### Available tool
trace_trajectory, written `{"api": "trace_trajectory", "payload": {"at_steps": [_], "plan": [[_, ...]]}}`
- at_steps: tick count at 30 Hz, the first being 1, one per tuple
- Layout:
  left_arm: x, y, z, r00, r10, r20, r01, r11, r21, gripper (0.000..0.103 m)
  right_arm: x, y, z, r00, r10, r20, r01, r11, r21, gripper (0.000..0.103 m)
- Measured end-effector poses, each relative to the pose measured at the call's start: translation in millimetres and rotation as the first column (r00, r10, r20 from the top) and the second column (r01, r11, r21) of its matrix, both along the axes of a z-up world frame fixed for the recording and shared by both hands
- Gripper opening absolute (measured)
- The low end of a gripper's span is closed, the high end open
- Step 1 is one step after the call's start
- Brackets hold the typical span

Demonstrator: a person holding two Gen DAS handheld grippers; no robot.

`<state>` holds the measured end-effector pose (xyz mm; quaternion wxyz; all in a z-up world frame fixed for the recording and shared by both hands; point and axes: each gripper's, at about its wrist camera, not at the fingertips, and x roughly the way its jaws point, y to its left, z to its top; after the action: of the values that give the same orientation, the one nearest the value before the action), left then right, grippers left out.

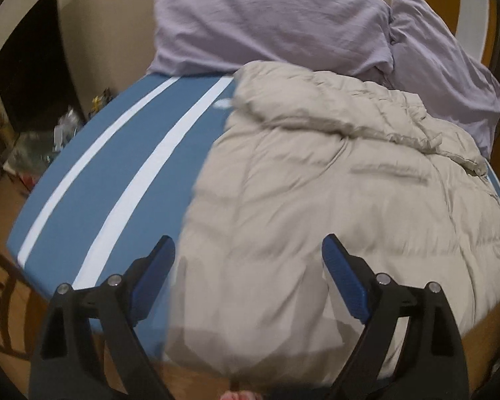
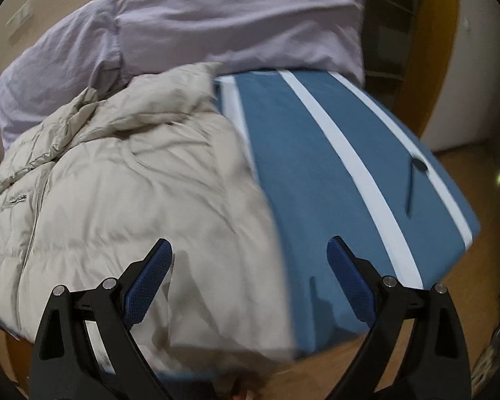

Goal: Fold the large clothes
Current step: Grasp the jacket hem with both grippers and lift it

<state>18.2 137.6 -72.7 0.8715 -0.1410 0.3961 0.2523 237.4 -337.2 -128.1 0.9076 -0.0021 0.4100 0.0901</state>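
Puffy beige coat [image 1: 333, 183] lies spread on the blue striped bed [image 1: 116, 166], w/ purple pillows [image 1: 266, 23] behind. Left gripper [image 1: 248, 266] & right gripper [image 2: 249, 266]: fingers wide apart, holding nothing.

Black tongs [image 1: 248, 256] — blue textured pads [image 2: 148, 283]; silver screws.
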Motion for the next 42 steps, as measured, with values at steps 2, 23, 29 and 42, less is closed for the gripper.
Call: {"api": "trace_trajectory", "payload": {"at_steps": [2, 23, 29, 42], "plan": [[-15, 3, -5, 1.000, 0.008, 0.006, -0.008, 1.000, -0.018, 0.090, -5, -14, -4, 1.000, -0.002, -0.031, 0.004, 0.999, 0.051, 0.096], [-43, -1, -23, 0.993, -0.028, 0.116, 0.050, 0.980, -0.192, 0.027, -27, -18, -5, 0.987, 0.160, -0.019, -0.147, 0.946, 0.287, 0.015], [-35, 0, 5, 0.988, -0.030, 0.154, 0.054, 0.987, -0.153, 0.021, -20, -9, 31, 0.985, 0.164, 0.058, -0.174, 0.941, 0.290, 0.013], [24, 25, 85, 0.973, -0.010, 0.232, 0.015, 1.000, -0.023, 0.020, 40, 38, 112, 0.972, 0.124, 0.198, -0.173, 0.952, 0.254, 0.013]]}}
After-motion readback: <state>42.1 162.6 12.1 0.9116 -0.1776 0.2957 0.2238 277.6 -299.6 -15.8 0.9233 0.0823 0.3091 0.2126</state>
